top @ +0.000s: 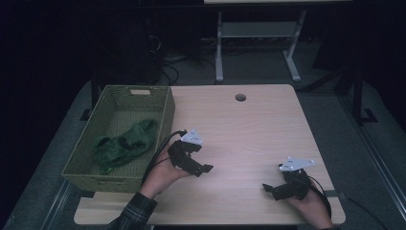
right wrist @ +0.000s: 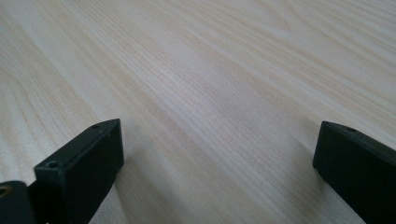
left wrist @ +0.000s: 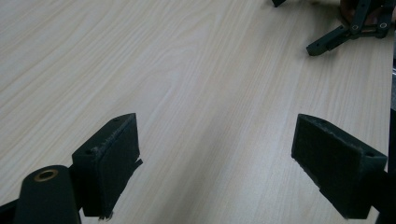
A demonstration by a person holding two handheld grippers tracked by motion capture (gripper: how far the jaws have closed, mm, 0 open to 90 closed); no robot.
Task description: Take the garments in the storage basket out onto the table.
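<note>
While both hand-held grippers rest low over bare wood, a light wooden table (top: 249,124) spreads across the high view, with a small round cable hole (top: 240,97) near its far edge. At the table's left end sits a woven green basket (top: 165,115), rectangular with open-weave walls. Crumpled inside it, towards its near half, lies a dark green cloth (top: 125,145), bunched in soft folds with a darker hollow in the middle. It looks limp and likely to drape if lifted.

Nearest the basket, the left gripper (top: 203,168) is held in a hand just beside the basket's right wall, its jaws pointing right, away from the cloth. In the left gripper view its jaws stand wide apart with nothing but wood grain between them, and the other gripper's black links show at the top right. Well apart from it, the right gripper (top: 267,188) sits near the table's front right, jaws pointing left, likewise spread wide over bare wood. Judging from this, the two tools face each other in a resting pose, neither engaged with the cloth.
</note>
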